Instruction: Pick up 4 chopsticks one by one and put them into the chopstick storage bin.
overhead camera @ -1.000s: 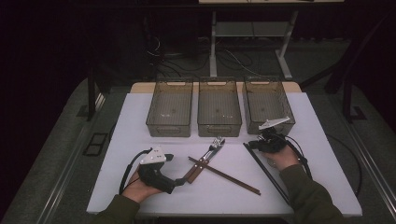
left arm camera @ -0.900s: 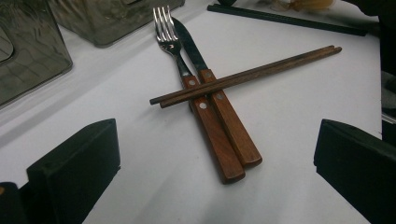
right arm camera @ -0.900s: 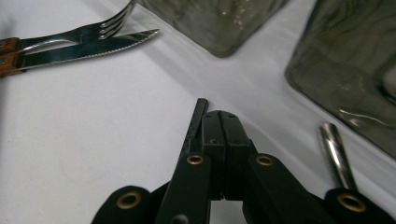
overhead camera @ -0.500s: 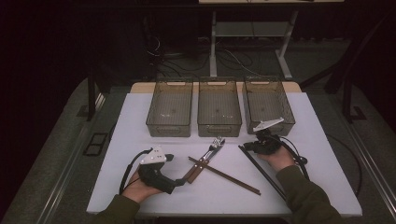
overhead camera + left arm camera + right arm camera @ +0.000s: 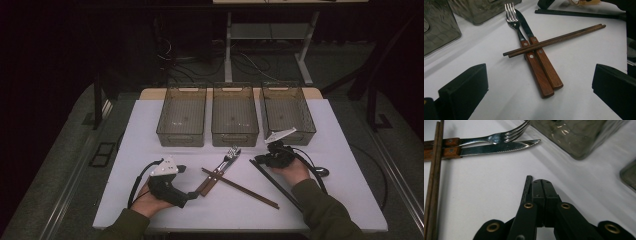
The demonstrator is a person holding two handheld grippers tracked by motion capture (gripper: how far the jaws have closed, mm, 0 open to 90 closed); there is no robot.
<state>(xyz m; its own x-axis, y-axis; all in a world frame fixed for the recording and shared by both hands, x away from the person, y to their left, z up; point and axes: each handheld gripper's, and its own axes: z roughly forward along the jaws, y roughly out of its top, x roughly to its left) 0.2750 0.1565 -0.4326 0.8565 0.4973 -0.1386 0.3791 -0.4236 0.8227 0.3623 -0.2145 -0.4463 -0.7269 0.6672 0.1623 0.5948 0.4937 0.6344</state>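
Long thin black chopsticks (image 5: pixel 275 184) are the thing in hand, and they have slid a little to the left across the white bench (image 5: pixel 345 200). The right claw (image 5: pixel 260 160) has moved that way too, so it seems to be dragging them along. They lie flat on the bench, on the right side, slanting from the right claw back toward the person's sleeve. The right claw is shut tight, and in the right gripper view a black stick tip (image 5: pixel 528 182) pokes out right beside its closed jaws, so I think it has hold of the chopsticks by one end.

The left claw (image 5: pixel 192 195) has not moved. It is wide open, holds nothing, and rests low on the bench near the wooden handles of the silver fork (image 5: pixel 231 151) and the steel knife (image 5: pixel 524 22). A pair of brown wooden chopsticks (image 5: pixel 240 187) lies across those two handles.

Three see-through plastic boxes (image 5: pixel 180 140) wait in a row behind. I think the black chopsticks are being picked up to go in one, but they are not lifted yet.
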